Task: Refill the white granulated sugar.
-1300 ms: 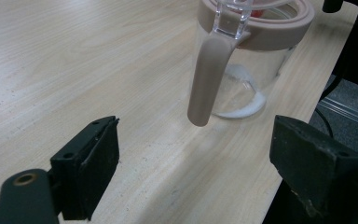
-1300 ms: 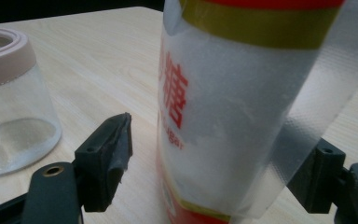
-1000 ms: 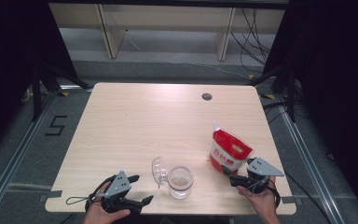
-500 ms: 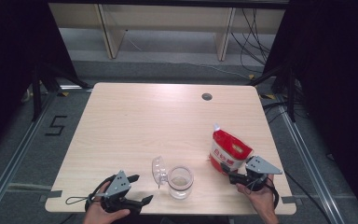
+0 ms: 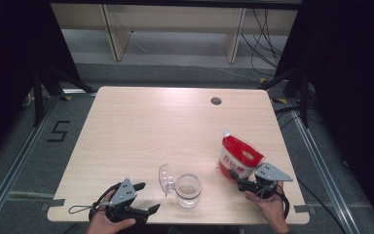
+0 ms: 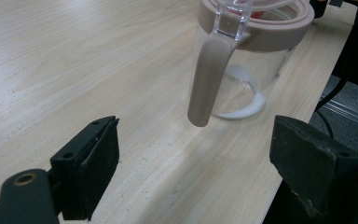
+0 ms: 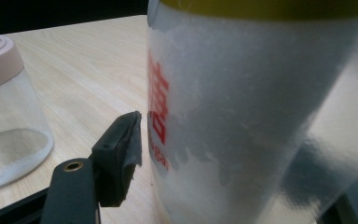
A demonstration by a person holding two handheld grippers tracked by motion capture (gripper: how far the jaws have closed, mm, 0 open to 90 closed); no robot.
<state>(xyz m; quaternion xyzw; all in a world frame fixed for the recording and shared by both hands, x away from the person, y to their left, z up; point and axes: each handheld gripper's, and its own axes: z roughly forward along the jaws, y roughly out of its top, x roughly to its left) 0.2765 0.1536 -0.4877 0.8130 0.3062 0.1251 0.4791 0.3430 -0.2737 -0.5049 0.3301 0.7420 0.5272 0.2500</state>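
The jar (image 5: 188, 189), lid flipped open, stands near the table's (image 5: 151, 126) front edge, at 2 o'clock from the left gripper (image 5: 143, 197), whose jaws are spread. The pouch (image 5: 238, 158) sits at 10 o'clock from the right gripper (image 5: 241, 184), between its parted jaws; whether they touch it I cannot tell

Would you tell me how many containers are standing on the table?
2: a glass jar near the front edge, lid open, and a red pouch to its right.

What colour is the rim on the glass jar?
Dusty pink rim, clearest in the left gripper view.
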